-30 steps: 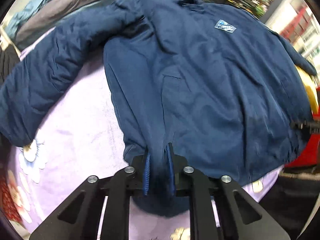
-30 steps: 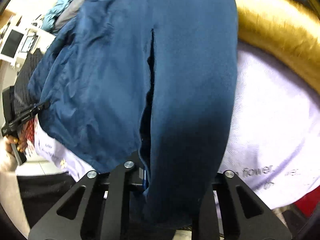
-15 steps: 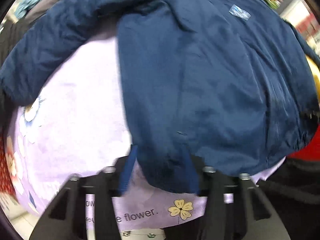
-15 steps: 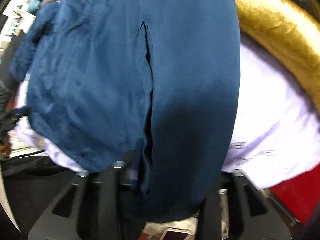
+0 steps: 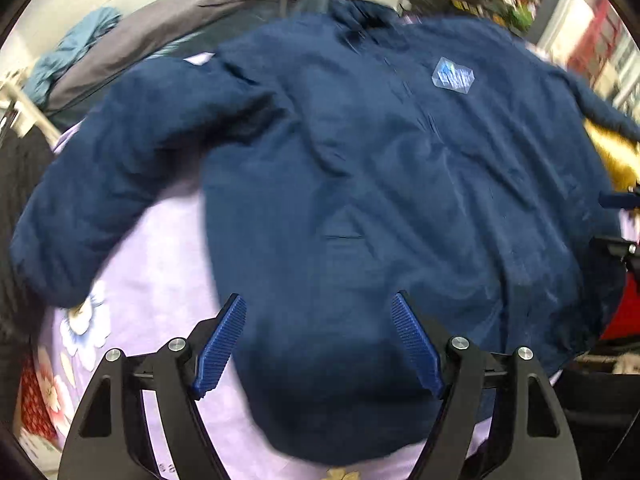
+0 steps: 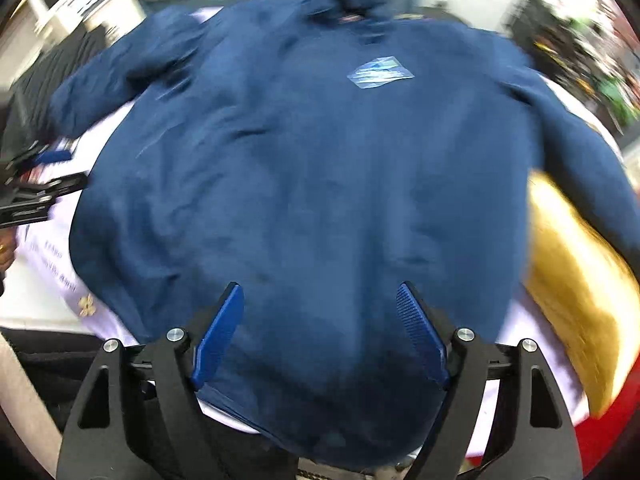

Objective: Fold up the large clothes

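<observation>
Claws (image 5: 318, 340) (image 6: 320, 332) opening over navy jacket (image 5: 380, 200) beside gold fabric (image 6: 576, 288).

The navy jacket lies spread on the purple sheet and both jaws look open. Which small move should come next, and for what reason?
Probably take the left gripper to the sleeve that sprawls out sideways and fold it across the body of the navy jacket. Both grippers' jaws are opening and grip nothing, the hem lies flat, and the right gripper hovers over it.

Jacket (image 5: 400, 184) flat on cloth (image 5: 160, 280), sleeve left, fur item (image 6: 576, 280) right
</observation>
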A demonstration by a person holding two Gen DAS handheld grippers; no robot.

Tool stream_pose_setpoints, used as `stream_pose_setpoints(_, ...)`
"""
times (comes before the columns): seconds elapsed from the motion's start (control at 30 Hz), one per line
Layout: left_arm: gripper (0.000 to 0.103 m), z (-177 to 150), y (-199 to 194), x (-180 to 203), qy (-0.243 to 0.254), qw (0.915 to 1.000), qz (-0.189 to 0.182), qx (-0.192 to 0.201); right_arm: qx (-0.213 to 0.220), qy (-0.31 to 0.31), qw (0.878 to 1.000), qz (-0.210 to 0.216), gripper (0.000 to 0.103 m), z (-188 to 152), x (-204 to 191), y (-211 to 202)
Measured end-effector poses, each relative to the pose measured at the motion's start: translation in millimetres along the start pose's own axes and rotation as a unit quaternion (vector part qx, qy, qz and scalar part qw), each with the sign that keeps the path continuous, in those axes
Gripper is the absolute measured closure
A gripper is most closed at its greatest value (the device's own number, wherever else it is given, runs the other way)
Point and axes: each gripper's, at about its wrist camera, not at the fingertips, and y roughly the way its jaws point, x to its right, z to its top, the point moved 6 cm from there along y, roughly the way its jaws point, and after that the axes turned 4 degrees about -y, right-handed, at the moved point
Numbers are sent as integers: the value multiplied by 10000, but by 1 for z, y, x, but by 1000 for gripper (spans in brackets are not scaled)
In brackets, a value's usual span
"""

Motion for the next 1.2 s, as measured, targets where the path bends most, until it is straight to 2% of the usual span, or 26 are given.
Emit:
stream_pose_setpoints(0.07, 29, -2, 19, 15, 173, 9996, 62, -213, -278, -148, 9995, -65, 25, -2, -8, 25)
stream_pose_setpoints(0.17, 28, -14, 48, 22, 341, 9961, 469, -659, -641, -244, 9972, -294, 25, -11, -10, 55)
stream_pose_setpoints(0.23, 26, -17, 57, 20, 216, 9961, 468, -720, -825, -109, 9964, -163, 24, -12, -6, 73)
stream_pose_setpoints(0.3, 13, -16, 63, 15, 28, 9959, 519, -745, -960, 158, 9951, -183, 14, -11, 4, 86)
stream_pose_setpoints(0.37, 5, -14, 71, 10, -106, 9943, 608, -865, -1134, 297, 9930, -167, 10, -8, 8, 97)
stream_pose_setpoints(0.47, 5, -6, 81, 6, -386, 9925, 489, -1047, -1291, 344, 9908, -204, 6, 1, 11, 111)
stream_pose_setpoints(0.6, 5, 1, 92, 5, -517, 9903, 472, -1202, -1448, 331, 9888, -111, 4, 15, 11, 131)
stream_pose_setpoints(0.77, 4, 6, 98, 7, -673, 9890, 471, -1231, -1701, 358, 9847, -76, 4, 33, 21, 142)
stream_pose_setpoints(0.9, 4, 4, 94, 8, -649, 9898, 536, -1145, -1741, 363, 9840, -87, 4, 49, 28, 149)
stream_pose_setpoints(1.07, 5, 0, 77, 19, -718, 9900, 653, -1022, -1778, 386, 9832, -166, 4, 42, 8, 148)
stream_pose_setpoints(1.2, 6, -8, 54, 21, -661, 9910, 753, -887, -1644, 489, 9850, -195, 4, 39, -4, 148)
